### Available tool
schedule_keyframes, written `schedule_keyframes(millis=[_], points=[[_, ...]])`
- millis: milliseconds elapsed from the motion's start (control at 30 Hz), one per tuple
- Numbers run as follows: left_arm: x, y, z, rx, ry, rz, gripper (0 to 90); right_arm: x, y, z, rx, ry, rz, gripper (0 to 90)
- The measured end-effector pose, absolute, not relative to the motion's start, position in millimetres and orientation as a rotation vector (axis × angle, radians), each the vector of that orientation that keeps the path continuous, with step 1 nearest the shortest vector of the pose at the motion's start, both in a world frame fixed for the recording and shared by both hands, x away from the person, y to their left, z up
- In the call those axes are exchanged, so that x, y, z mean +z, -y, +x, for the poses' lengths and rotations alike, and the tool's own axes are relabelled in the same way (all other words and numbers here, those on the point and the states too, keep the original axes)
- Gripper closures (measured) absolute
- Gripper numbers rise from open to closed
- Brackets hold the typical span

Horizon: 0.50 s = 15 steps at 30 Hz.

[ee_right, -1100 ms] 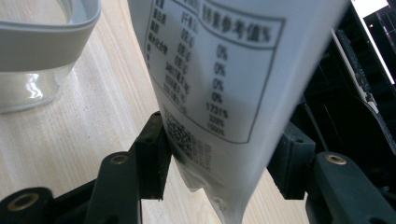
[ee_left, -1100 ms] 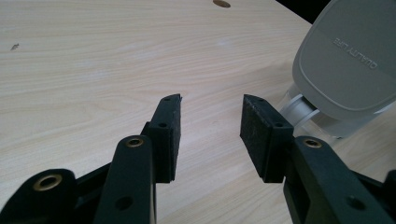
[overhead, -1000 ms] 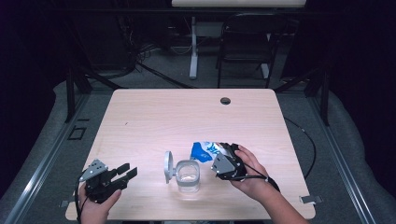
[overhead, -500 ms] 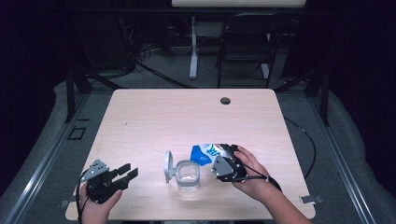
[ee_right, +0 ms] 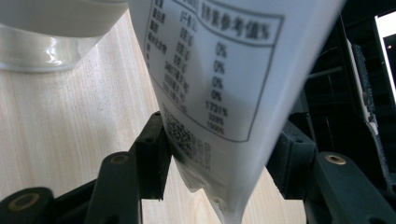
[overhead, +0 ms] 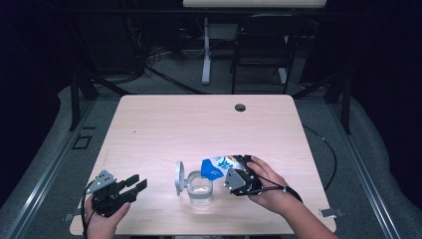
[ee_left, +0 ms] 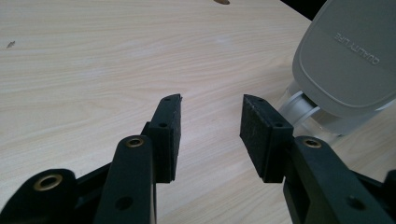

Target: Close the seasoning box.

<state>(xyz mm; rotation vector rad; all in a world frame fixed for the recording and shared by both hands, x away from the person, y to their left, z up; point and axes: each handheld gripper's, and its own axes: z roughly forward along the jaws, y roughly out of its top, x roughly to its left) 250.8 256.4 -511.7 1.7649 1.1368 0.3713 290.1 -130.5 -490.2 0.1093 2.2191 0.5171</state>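
Near edge of the tabletop: left hand-held gripper sits at the front left corner, held in the person's left hand, jaws pointing right toward the jar. Jaws stand well apart with nothing between them; in the left gripper view the bare wood shows through the gap between the two black pads.

Front centre: clear jar stands upright on the tabletop, its grey lid hinged open and standing up on the jar's left side. The lid's underside shows at upper right in the left gripper view, printed "QUALITY LIFE".

Just right of the jar: right hand-held gripper, held in the right hand, is clamped on a blue and white pouch. The pouch is tipped, its blue end over the jar's mouth. In the right gripper view both pads press the pouch's white back panel near its sealed bottom edge, printed table and code legible.

Far centre: a dark round hole in the tabletop.
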Motion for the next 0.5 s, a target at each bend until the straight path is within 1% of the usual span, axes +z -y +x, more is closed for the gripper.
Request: schedule_keyframes(millis=[500], points=[[-511.4,-254.2,250.4,0.366,-1.13,1.777,58.8,-487.4,127.1,287.5,0.425,-2.184,0.018,47.1]])
